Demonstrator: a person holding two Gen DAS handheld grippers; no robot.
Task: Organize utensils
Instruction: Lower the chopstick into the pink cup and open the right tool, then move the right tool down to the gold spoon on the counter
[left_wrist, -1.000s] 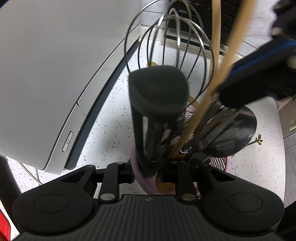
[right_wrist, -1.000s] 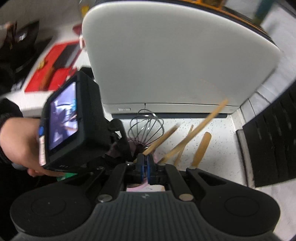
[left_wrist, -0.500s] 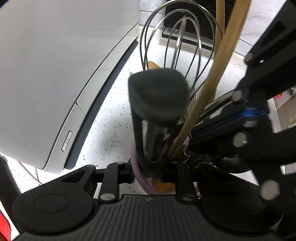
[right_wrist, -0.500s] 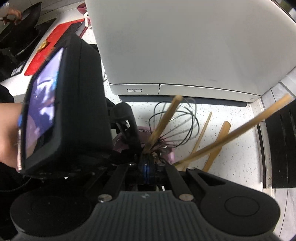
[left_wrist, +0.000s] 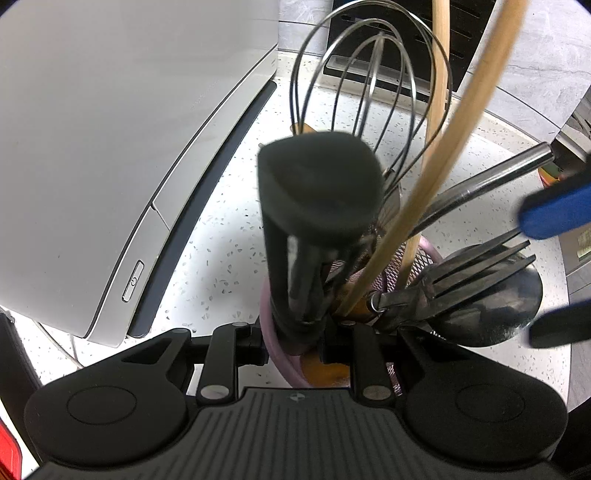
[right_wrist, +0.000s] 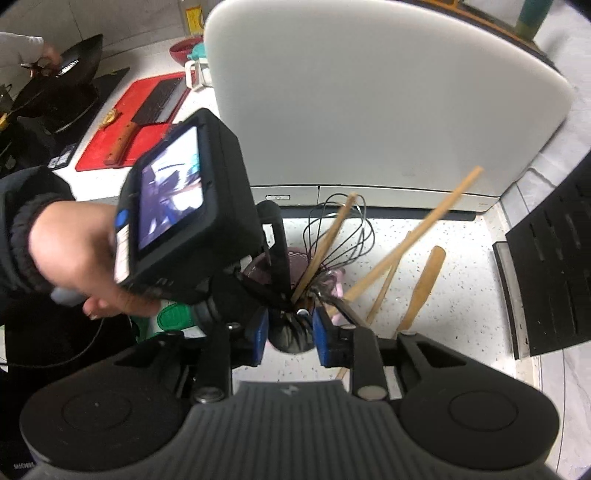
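Observation:
A pink mesh utensil holder (left_wrist: 267, 314) stands on the speckled counter. It holds a wire whisk (left_wrist: 369, 74), long wooden sticks (left_wrist: 476, 92), a black-handled tool (left_wrist: 317, 184), a steel fork (left_wrist: 461, 269) and a steel spoon (left_wrist: 491, 306). My left gripper (left_wrist: 295, 347) is shut on the holder's near rim. My right gripper (right_wrist: 291, 334) hovers just in front of the holder (right_wrist: 338, 284). Its jaws are opening. The dark spoon bowl lies between the blue pads (right_wrist: 323, 341) without being pressed. One of those pads (left_wrist: 554, 214) shows at the right edge of the left wrist view.
A large white appliance (right_wrist: 369, 92) stands right behind the holder. A wooden spatula (right_wrist: 424, 284) lies on the counter to the right, beside a black rack (right_wrist: 554, 258). At far left are a red cutting board (right_wrist: 122, 125) and a wok (right_wrist: 55, 85). A person's hand (right_wrist: 70, 251) holds the left gripper.
The right gripper's blue pads have parted and it has drawn back from the holder. The spoon and fork now rest in the holder. The left gripper has not moved.

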